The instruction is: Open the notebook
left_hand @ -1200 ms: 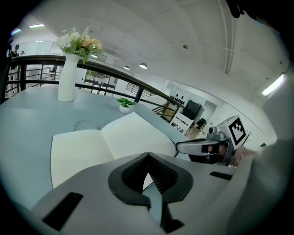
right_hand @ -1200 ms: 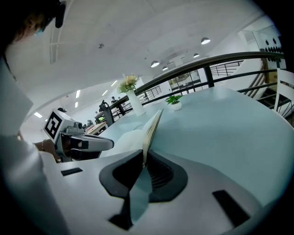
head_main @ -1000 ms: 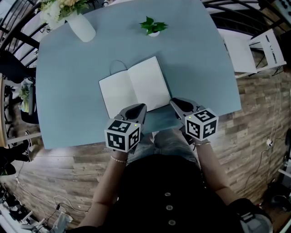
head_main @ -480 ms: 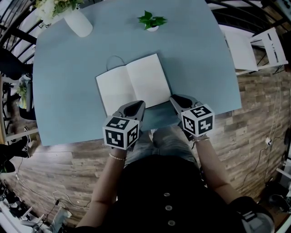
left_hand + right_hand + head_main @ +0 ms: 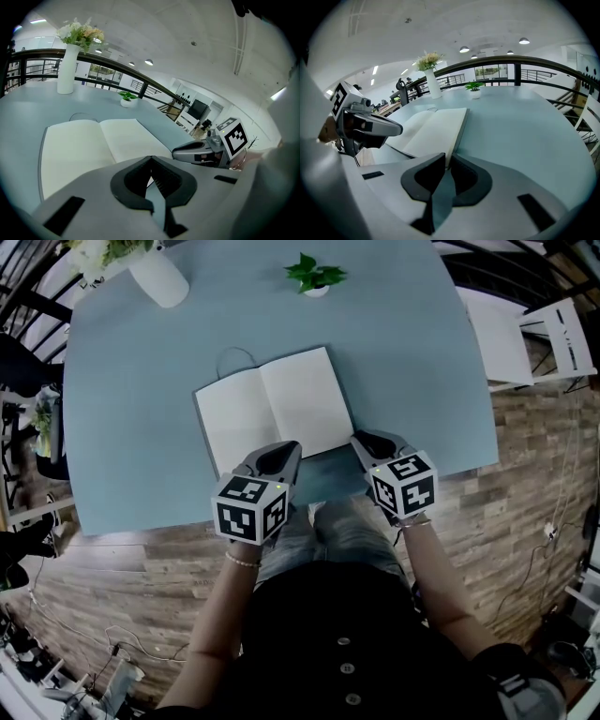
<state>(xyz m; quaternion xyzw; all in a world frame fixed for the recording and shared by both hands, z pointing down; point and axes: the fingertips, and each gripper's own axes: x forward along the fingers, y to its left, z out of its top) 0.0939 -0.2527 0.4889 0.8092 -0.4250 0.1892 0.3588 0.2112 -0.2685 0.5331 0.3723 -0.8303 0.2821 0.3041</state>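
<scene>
The notebook [image 5: 272, 413] lies open and flat on the blue table [image 5: 141, 381], its blank white pages up. My left gripper [image 5: 286, 451] hovers at the notebook's near edge, below the left page, jaws shut with nothing clearly between them. In the left gripper view the pages [image 5: 93, 140] spread just beyond its tips [image 5: 150, 159]. My right gripper [image 5: 361, 439] sits at the notebook's near right corner. Its jaws [image 5: 446, 157] have just been opening; they stand slightly apart, with the edge of the right page [image 5: 436, 126] running in between the tips.
A white vase with flowers [image 5: 159, 277] stands at the table's far left and a small potted plant [image 5: 314, 277] at the far middle. A thin loop of band [image 5: 234, 357] lies behind the notebook. White chairs [image 5: 525, 338] stand off the table's right side. The table's near edge is under both grippers.
The notebook stays open and flat. The right gripper has sunk a little and rolled slightly at the notebook's near right corner. The left gripper has kept its place.
</scene>
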